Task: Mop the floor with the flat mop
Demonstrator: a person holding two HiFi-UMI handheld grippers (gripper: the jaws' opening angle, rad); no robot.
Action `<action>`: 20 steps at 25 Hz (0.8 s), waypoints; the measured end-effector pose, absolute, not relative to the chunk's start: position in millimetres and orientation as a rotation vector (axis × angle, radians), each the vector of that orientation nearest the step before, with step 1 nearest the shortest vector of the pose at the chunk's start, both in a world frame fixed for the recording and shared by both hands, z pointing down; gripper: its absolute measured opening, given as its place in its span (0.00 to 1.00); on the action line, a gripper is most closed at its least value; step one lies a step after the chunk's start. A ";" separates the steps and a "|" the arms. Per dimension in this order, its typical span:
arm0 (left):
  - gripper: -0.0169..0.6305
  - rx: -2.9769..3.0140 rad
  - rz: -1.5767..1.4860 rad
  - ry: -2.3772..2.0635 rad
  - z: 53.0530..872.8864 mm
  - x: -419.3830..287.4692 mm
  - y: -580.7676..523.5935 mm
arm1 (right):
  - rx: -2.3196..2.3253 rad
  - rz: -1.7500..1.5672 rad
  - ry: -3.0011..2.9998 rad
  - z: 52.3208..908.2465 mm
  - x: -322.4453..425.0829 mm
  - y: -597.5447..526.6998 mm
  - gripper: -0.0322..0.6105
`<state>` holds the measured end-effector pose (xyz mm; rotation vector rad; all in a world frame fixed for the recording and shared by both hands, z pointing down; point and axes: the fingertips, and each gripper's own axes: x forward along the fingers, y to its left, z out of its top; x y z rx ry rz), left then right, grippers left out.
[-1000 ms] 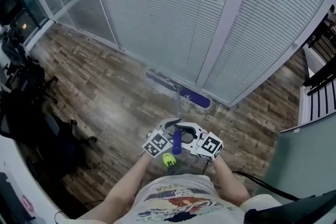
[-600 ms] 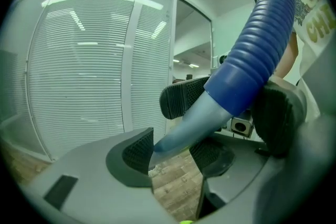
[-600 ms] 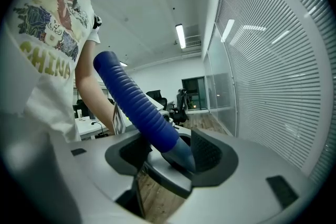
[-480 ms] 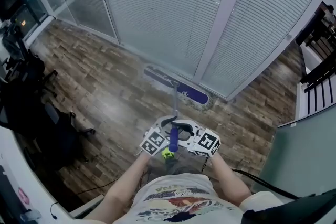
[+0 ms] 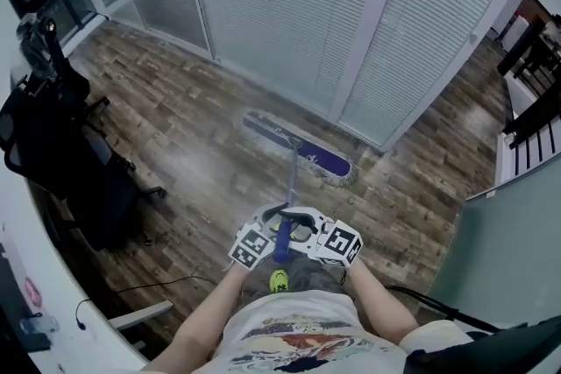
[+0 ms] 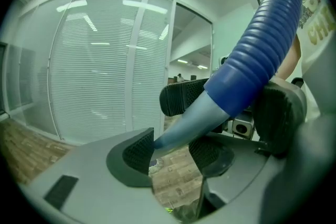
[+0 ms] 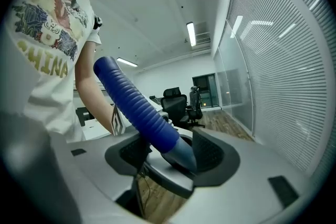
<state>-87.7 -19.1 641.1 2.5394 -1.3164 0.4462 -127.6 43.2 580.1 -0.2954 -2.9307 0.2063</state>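
Observation:
The flat mop's blue head [image 5: 298, 147] lies on the wood floor [image 5: 175, 136] close to the blinds wall, and its thin pole rises toward me. Both grippers clamp the pole's ribbed blue grip [image 5: 282, 239]. In the head view the left gripper [image 5: 266, 232] and the right gripper [image 5: 308, 232] meet on the handle from either side. The left gripper view shows the blue grip [image 6: 262, 44] and grey pole pinched between the pads [image 6: 137, 150]. Seen from the right gripper view, the grip [image 7: 137, 107] passes between the pads [image 7: 210, 153].
A wall of closed white blinds [image 5: 298, 4] runs behind the mop. Black office chairs [image 5: 61, 144] stand at the left, next to a white desk edge [image 5: 35, 293]. A cable [image 5: 131, 289] trails on the floor. Black railings [image 5: 530, 118] are at the right.
The mop head has slid slightly away from the wall and toward the left. Both grippers moved with the handle, still clamped on it.

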 end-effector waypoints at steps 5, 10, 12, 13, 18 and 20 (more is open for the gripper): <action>0.30 2.590 0.533 -1.287 630.6 -50.2 54.7 | -0.327 0.242 -2.951 570.1 -91.5 116.6 0.41; 0.31 2.675 0.625 -1.233 634.6 -0.7 115.8 | -0.380 0.230 -2.931 572.8 -44.7 179.1 0.41; 0.31 2.741 0.683 -1.193 635.6 23.8 137.8 | -0.391 0.232 -2.932 572.6 -21.9 201.4 0.41; 0.30 2.768 0.706 -1.176 634.2 36.4 147.4 | -0.393 0.234 -2.933 571.4 -10.1 211.0 0.41; 0.30 2.839 0.727 -1.139 624.0 103.3 194.8 | -0.395 0.254 -2.958 560.8 56.4 257.8 0.41; 0.30 2.861 0.733 -1.113 625.4 132.4 213.2 | -0.376 0.263 -2.970 562.1 85.4 275.8 0.41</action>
